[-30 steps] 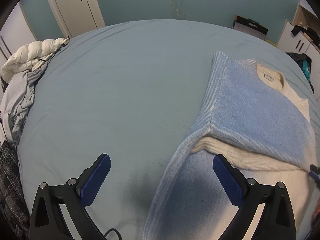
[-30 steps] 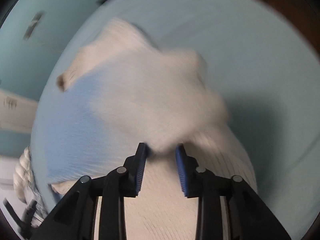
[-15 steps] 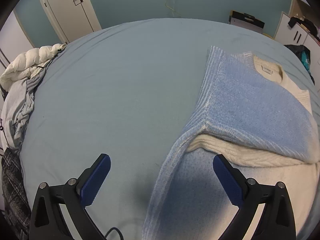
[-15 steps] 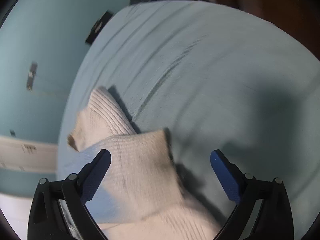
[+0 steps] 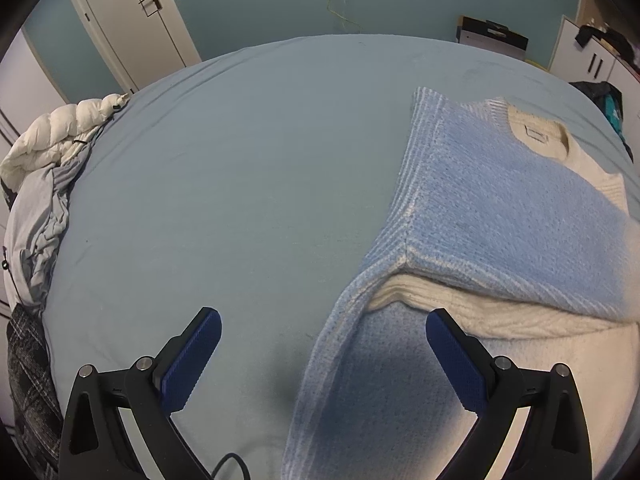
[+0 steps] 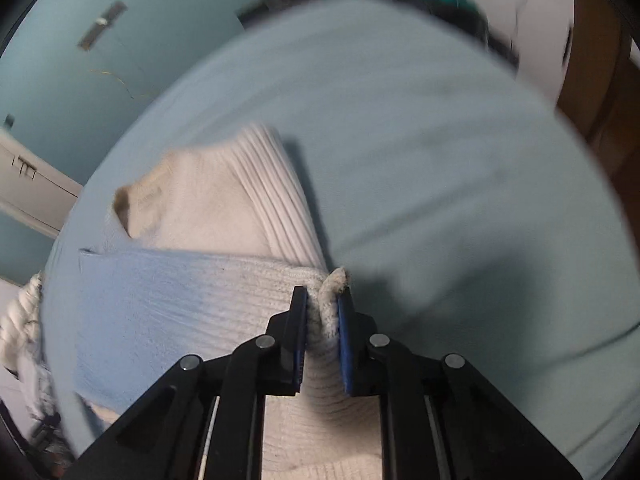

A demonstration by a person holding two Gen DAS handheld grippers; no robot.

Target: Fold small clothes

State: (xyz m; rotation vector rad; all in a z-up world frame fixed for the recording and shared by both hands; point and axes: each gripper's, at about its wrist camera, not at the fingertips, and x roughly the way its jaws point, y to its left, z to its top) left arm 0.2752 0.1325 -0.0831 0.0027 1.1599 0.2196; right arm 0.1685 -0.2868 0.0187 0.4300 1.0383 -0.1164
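A knitted sweater, light blue fading to cream, lies partly folded on a pale blue bed. In the left wrist view the sweater point(image 5: 500, 208) fills the right side, its blue sleeve folded across the body, the collar at the far end. My left gripper point(image 5: 324, 360) is open and empty, hovering over the sweater's near left edge. In the right wrist view my right gripper point(image 6: 322, 300) is shut on a bunched cream edge of the sweater point(image 6: 192, 300).
A white puffy duvet and grey bedding point(image 5: 44, 168) are heaped at the bed's left edge. A white door point(image 5: 128, 20) and teal wall stand behind. White cabinets with dark clothes point(image 5: 600, 56) stand at the far right.
My right gripper was open half a second ago and has now shut on the sweater's cream edge. My left gripper has stayed open and drifted slightly.
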